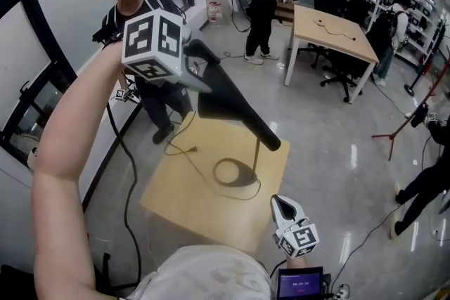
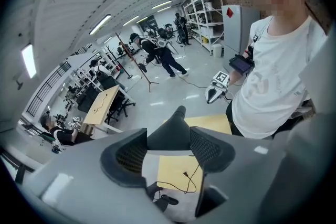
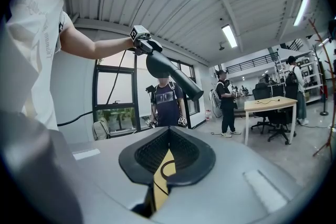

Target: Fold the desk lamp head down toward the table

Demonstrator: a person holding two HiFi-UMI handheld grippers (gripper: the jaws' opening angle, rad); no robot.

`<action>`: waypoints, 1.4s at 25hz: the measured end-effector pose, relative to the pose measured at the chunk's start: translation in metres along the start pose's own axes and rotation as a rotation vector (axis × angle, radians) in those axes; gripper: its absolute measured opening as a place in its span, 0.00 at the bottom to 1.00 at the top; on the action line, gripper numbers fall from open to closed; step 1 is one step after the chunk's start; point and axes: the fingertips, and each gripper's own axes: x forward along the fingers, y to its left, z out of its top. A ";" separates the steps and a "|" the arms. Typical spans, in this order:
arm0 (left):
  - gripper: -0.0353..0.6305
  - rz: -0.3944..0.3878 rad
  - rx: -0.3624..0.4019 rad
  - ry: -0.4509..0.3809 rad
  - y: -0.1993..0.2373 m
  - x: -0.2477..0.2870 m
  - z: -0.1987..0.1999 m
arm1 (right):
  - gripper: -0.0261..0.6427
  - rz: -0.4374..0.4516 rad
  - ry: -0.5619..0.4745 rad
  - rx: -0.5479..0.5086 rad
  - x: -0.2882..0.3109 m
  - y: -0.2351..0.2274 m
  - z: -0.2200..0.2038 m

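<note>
Head view: raised left arm (image 1: 70, 151), left tool (image 1: 200, 71) clasping lamp head (image 1: 239, 110)

Lamp base (image 1: 242, 180) on table (image 1: 179, 201), lamp head (image 1: 232, 105) above it, another table (image 1: 330, 28) well behind

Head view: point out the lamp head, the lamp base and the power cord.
lamp head (image 1: 235, 100), head view, middle of the black shade.
lamp base (image 1: 249, 178), head view, right side of the oval ring.
power cord (image 1: 191, 148), head view, its plug end.
</note>
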 end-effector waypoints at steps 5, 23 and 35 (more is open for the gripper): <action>0.46 0.025 -0.026 -0.042 0.000 0.004 -0.009 | 0.06 0.009 0.006 0.000 0.003 0.006 0.001; 0.46 0.080 -0.075 -0.108 -0.002 0.018 -0.029 | 0.06 0.014 0.016 -0.001 0.008 0.010 -0.006; 0.46 0.377 -0.357 -0.258 0.020 0.008 -0.028 | 0.06 0.014 0.018 -0.002 0.008 0.009 -0.005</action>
